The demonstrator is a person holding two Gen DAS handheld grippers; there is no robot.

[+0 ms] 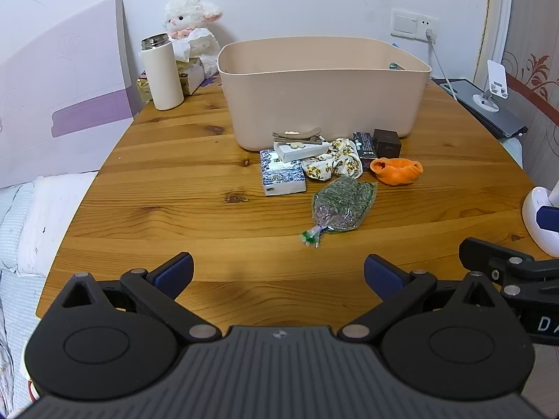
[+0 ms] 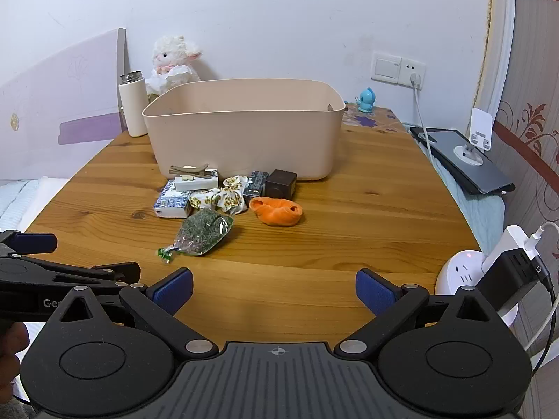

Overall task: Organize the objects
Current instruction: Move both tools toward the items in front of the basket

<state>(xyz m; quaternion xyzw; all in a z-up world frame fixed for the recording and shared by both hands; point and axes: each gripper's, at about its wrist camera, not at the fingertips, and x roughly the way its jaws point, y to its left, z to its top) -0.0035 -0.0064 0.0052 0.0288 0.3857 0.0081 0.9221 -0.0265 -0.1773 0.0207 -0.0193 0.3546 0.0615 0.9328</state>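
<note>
Two hand-held grippers wide apart, left (image 1: 278, 272) & right (image 2: 274, 286), beige bin (image 1: 323, 97), orange cloth (image 1: 396, 171) crumpled

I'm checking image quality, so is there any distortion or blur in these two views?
Left wrist view: fisheye bends the table edge, dark vignette corners, centre sharp. Right wrist view: same bowing, the bin crisp, soft shadow under the open fingers.

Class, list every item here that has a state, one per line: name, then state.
left gripper: open, empty
right gripper: open, empty
beige bin: upright, lidless
white flask: upright, capped
herb bag: lying flat, tied shut
orange sock: crumpled
wall plug: plugged in
</note>
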